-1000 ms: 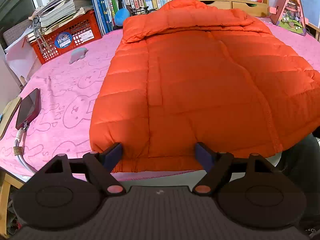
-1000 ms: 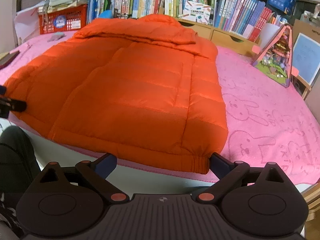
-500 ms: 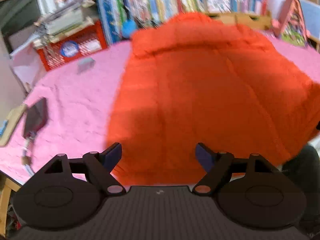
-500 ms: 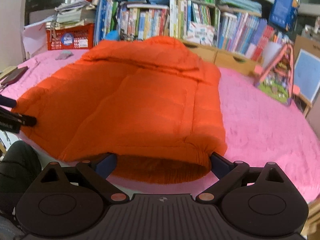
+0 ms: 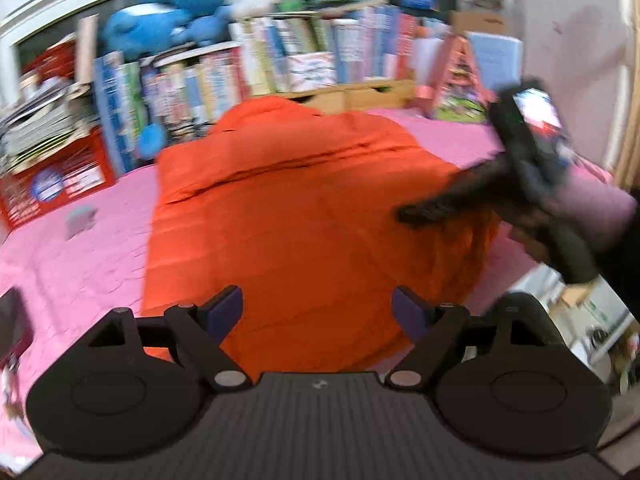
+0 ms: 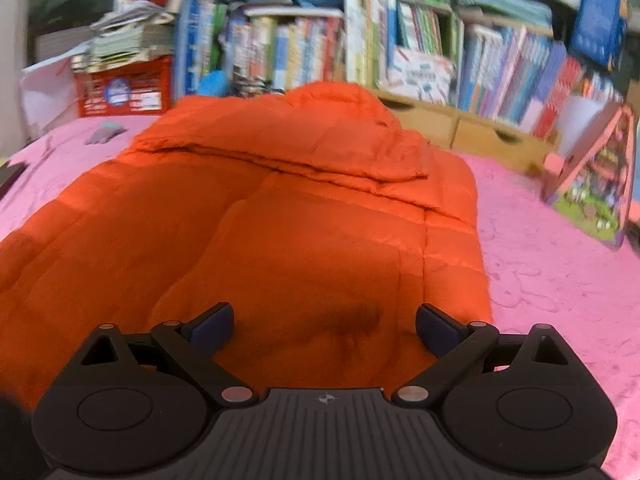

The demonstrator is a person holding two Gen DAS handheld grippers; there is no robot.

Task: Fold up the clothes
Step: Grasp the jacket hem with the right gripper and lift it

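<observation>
one orange jacket, two grippers, fingers apart

We see pink bunny-print cloth covering table. Far edge: long row of books, blue plush toy on top of them. Red crate at far left, papers stacked on it. Small grey item on cloth. We spot pink house-shaped toy at right, wooden drawers beside it.
</observation>
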